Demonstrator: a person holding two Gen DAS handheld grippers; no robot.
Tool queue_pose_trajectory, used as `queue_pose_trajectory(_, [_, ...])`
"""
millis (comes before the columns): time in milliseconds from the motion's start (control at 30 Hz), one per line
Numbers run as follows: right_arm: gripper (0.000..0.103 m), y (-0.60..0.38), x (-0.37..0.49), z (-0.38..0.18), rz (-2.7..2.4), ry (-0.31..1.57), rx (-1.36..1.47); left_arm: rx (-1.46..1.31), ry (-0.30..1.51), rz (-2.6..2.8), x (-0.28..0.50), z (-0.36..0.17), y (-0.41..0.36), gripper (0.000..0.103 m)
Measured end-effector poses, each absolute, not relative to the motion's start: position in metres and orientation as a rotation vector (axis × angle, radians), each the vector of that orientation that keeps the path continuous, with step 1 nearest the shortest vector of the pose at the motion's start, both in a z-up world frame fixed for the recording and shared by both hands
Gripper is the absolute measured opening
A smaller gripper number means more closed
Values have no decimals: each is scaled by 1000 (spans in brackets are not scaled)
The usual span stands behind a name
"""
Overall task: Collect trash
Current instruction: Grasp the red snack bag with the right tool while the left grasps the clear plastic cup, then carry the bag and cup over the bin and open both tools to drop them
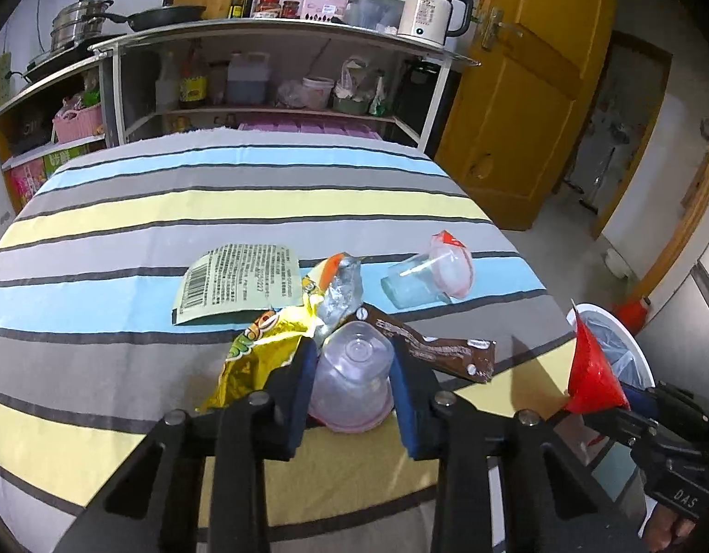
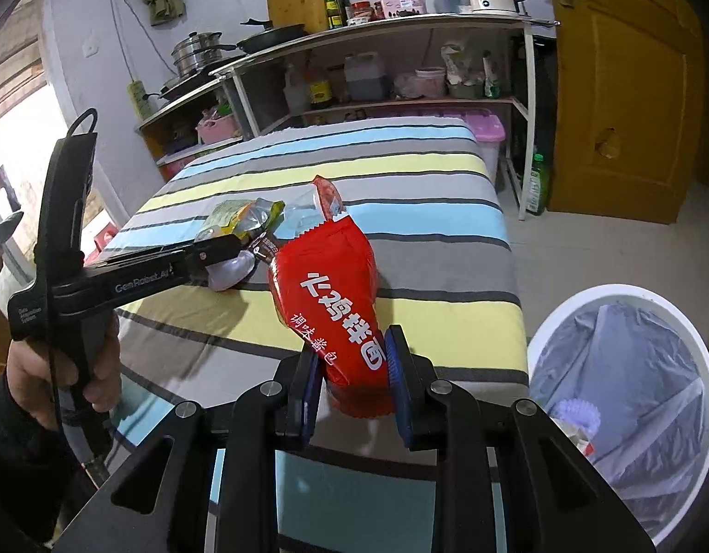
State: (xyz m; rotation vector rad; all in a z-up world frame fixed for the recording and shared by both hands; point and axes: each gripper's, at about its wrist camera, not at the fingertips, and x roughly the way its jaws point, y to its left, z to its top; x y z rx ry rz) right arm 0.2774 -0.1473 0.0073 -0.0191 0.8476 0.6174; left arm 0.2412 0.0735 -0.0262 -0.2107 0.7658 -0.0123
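Two grippers are working over a table draped in a striped cloth, with kitchen shelves and a yellow wooden door standing behind. The left gripper is clamping a clear plastic cup among wrappers on the cloth. The right gripper is pinching a red sauce packet above the table edge, beside a lined white trash bin.

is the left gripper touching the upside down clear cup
Touching. The left wrist view shows the left gripper with both blue pads pressed against the sides of the clear cup.
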Motion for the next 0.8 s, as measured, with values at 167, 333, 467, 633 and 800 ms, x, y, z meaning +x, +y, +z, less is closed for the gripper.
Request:
queue_pose_trajectory(167, [27,-157,268,13,593,834,-10,-210,743,-43,225,-18,67,33])
queue_pose_trajectory(333, [27,-170,256,21,560,817,6,-211,718,-78,205,-7,56,33])
queue_pose_trajectory(467, [27,-185,242,29,533,800,20,-204,689,-112,186,4,42,33])
queue_pose_trajectory(633, [27,-204,226,37,501,779,36,-184,662,-164,167,16,22,33])
queue_pose_trajectory(800, [27,-224,212,47,467,755,51,-162,642,-221,158,28,-3,33])
